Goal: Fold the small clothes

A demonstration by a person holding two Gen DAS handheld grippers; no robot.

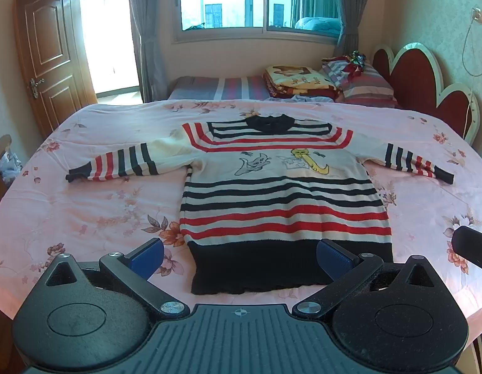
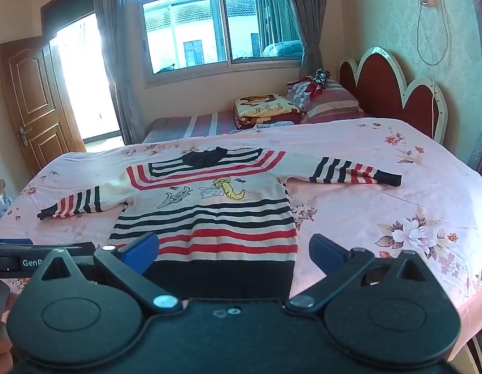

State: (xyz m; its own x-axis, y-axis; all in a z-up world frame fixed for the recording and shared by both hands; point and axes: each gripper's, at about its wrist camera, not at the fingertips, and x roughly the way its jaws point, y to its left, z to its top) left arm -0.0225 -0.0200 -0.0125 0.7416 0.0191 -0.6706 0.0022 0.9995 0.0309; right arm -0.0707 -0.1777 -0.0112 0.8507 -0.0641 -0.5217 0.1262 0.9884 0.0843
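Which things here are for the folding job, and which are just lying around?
For the folding:
- striped sweater, spread flat on the pink sheet
- left gripper, open
- right gripper, open

Just lying about:
- folded blanket
- striped pillow
- curtains
- wooden door
- white cord on the wall

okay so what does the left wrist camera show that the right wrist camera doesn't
Only the left wrist view shows the left gripper, open over the sweater's black hem. Only the right wrist view shows the right gripper, open, nearer the hem's right corner. Both show the striped sweater spread flat, sleeves out, on the pink floral bedsheet, unfolded.
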